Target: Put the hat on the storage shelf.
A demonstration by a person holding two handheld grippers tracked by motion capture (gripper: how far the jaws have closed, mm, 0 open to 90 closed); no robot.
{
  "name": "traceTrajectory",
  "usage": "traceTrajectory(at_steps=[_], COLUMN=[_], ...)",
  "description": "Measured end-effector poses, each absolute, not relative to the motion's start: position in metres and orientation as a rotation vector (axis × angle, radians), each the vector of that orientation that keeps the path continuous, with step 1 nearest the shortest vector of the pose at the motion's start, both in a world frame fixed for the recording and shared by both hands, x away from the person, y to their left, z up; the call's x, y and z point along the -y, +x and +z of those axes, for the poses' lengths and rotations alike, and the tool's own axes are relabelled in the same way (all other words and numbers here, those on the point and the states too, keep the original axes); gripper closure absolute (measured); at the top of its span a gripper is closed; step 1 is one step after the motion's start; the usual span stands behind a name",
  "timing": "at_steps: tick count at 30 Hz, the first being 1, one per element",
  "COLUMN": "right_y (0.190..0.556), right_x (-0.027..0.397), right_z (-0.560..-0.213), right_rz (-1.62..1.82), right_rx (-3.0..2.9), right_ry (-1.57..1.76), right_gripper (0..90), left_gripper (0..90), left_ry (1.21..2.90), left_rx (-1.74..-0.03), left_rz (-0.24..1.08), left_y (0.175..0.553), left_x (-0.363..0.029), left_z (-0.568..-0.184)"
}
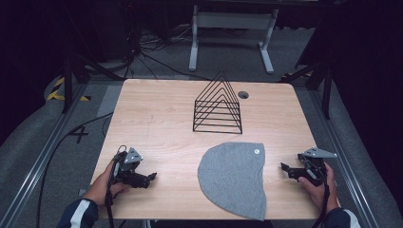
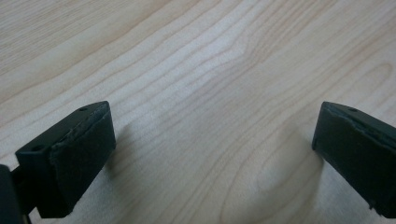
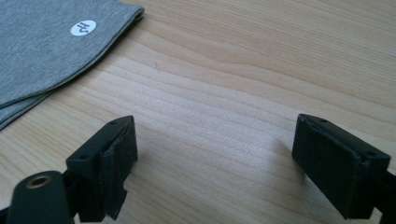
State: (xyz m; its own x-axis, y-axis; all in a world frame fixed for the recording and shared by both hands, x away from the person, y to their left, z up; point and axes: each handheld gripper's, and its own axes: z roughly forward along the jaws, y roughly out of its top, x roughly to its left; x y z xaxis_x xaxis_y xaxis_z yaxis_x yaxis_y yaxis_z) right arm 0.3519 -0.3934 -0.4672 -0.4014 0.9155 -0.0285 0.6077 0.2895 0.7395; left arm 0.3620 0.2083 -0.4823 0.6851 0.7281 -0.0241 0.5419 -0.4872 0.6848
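Note:
A grey fabric hat (image 1: 234, 178) lies flat on the wooden table (image 1: 157, 118), front and right of centre, with a small white round label (image 1: 256, 151) near its far right corner. My left gripper (image 1: 151, 177) rests at the front left, held in a hand, jaws open over bare wood (image 2: 210, 140). My right gripper (image 1: 285, 169) sits at the front right, pointing left toward the hat, jaws open with nothing between them. In the right gripper view the hat (image 3: 46, 51) and its label (image 3: 83, 27) lie at the upper left, apart from the gripper (image 3: 215, 163).
A black wire rack (image 1: 217, 105) made of triangular frames stands behind the hat, mid table. A round cable hole (image 1: 243, 94) sits to its right near the far edge. Cables and a white stand base (image 1: 233, 33) lie on the floor beyond.

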Motion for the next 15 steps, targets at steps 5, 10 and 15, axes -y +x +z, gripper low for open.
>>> traceTrajectory(at_steps=[5,10,15], right_y=[0.352,0.353,0.357], right_x=[0.393,0.393,0.393], right_z=[-0.467,-0.467,-0.461], right_rz=[0.911,0.905,0.859], right_rx=[-2.112,-2.116,-2.179], right_ry=[1.362,1.358,1.364], right_gripper=[14.3,15.1,20.2], left_gripper=[0.0,0.2,10.6], left_ry=[2.226,2.268,2.283], left_rx=[-0.934,-0.797,-0.739], left_rz=[0.351,0.306,0.281], left_y=[0.365,0.367,0.369], left_x=[-0.208,-0.208,-0.197], left_z=[-0.482,-0.482,-0.477])
